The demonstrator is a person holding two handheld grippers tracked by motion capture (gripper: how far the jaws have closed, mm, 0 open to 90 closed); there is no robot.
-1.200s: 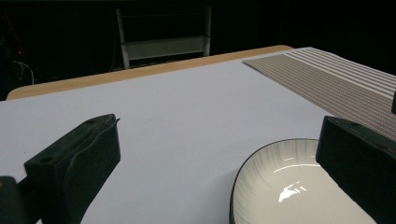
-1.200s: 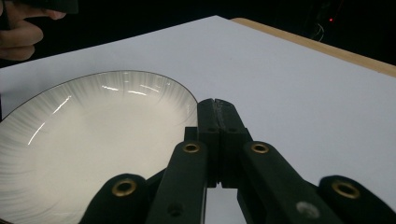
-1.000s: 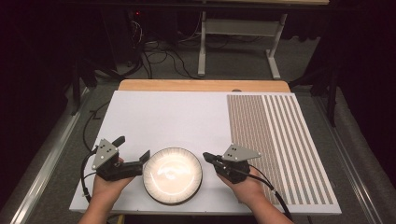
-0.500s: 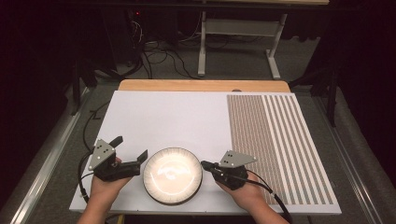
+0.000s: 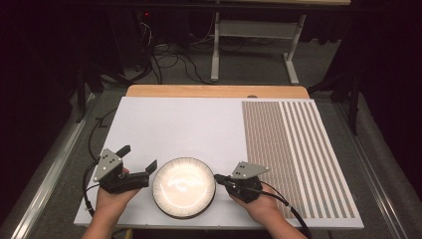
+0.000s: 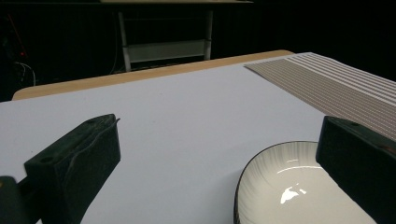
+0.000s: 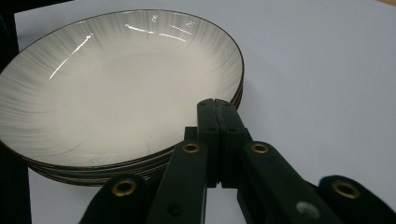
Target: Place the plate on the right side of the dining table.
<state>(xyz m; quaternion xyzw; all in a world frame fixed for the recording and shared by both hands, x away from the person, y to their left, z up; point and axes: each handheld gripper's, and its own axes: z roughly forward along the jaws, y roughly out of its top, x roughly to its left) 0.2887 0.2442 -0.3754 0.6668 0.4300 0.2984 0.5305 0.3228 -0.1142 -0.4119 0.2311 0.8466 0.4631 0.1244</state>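
White plates (image 7: 116, 88) stacked, count unclear; left gripper (image 5: 137, 167) apart, right gripper (image 5: 217, 178) together.

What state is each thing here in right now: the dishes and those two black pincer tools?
Stack of plates: upright, nested, resting on the white board, top plate empty.
Left gripper: jaws open wide, one jaw by the stack's rim, nothing held.
Right gripper: jaws shut together, tips at the stack's rim, nothing between them.
White board: flat, striped area on one side.
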